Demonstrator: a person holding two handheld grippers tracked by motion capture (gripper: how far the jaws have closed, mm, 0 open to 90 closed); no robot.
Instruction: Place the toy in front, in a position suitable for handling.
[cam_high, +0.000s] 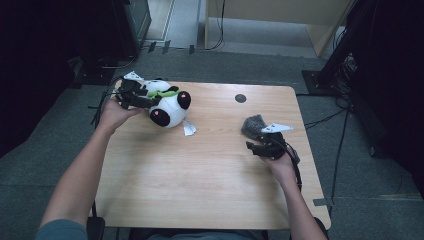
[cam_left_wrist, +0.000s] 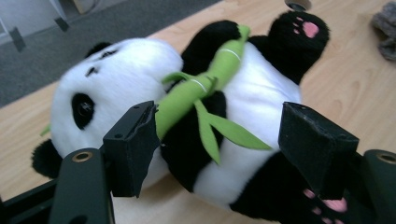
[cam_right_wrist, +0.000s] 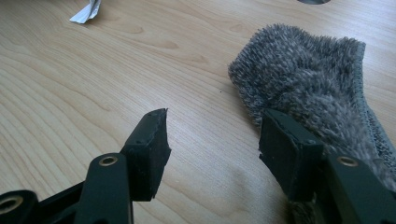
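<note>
Wooden table (cam_high: 200, 170) carries a plush panda (cam_left_wrist: 187, 121) near its far left corner. Left gripper (cam_left_wrist: 217, 130) gapes wide around its soft, light belly; squeeze there. Right gripper (cam_right_wrist: 212, 140), also wide, sits beside a grey fuzzy cloth (cam_right_wrist: 308, 88) near the right edge.

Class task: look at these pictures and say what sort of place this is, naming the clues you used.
Probably a lab or workroom set up for recording. Clues: a bare wooden table on grey carpet, black equipment stands with cables at the edges, and test props, a plush panda and a grey cloth.
</note>
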